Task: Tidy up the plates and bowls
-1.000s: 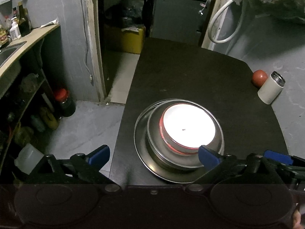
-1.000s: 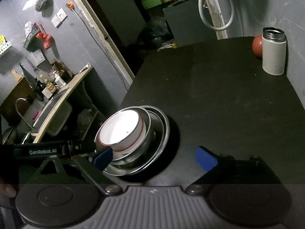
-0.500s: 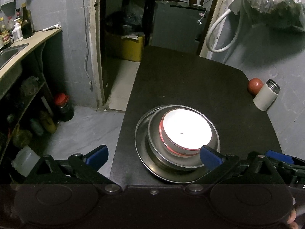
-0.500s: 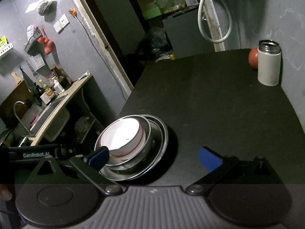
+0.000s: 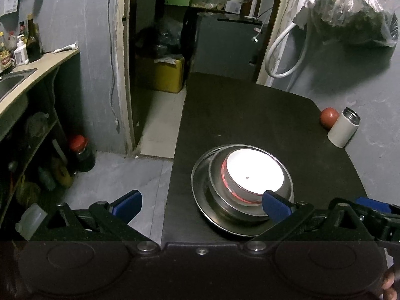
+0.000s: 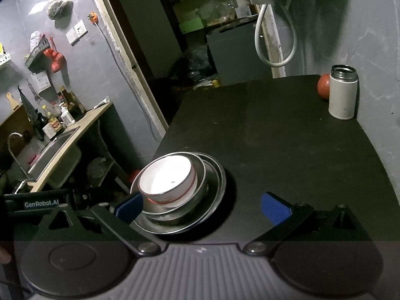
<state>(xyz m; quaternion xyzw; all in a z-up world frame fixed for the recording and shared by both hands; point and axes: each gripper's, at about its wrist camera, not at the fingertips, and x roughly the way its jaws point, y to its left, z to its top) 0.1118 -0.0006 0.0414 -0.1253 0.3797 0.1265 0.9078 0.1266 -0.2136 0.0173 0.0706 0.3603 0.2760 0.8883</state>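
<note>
Holding both tongs, left (image 5: 201, 201) & right (image 6: 201, 207), spread wide w/ nothing gripped, we see bowl (image 6: 167, 181) nested in pan (image 6: 201, 175) on plate (image 6: 217, 185), near worktop (image 6: 287, 137) edge.

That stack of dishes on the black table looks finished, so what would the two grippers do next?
Probably back both away. The white bowl already nests in the metal bowl on the metal plate, and the left gripper and right gripper are open, holding nothing.

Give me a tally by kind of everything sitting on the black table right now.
Metal plates: 1
Metal bowls: 1
White bowls: 1, nested on top of the stack
White flasks: 1
Red round things: 1, behind the flask
Total: 5
</note>
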